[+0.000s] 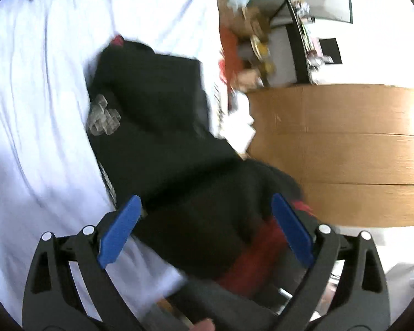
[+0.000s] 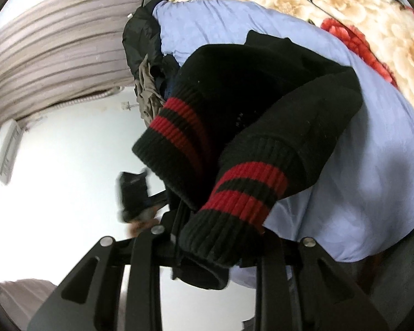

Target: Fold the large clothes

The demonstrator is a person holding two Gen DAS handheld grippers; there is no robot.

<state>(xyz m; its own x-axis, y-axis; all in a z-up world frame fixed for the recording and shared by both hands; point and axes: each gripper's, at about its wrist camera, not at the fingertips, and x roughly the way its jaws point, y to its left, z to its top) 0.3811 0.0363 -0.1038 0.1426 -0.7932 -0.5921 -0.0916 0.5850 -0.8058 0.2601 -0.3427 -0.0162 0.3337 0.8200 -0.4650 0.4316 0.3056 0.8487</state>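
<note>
My left gripper (image 1: 204, 207) stands with its blue-padded fingers (image 1: 118, 231) spread wide, nothing pressed between them; the black knit sweater with red-striped ribbed cuffs (image 1: 162, 127) lies just beyond and beneath the pads, sprawled across the pale blue bedsheet (image 1: 41, 110), one red-banded hem showing by my right-hand pad. A pale printed emblem on the sweater's front is too blurred to read. My left gripper points down at a slant over the bed, with a light wooden panel (image 1: 339, 149) to the right of it and a cluttered shelf beyond. My right gripper (image 2: 207, 251) is closed on the sweater: the pads are hidden under a black cuff with two red stripes (image 2: 243, 193), which bunches between the black fingers while a second striped cuff (image 2: 176, 127) hangs beside it. Past the sweater the bedsheet swells, and on the cream quilt with red flowers (image 2: 345, 11) I read stitched letters, "JINGLO", the rest unclear.
</note>
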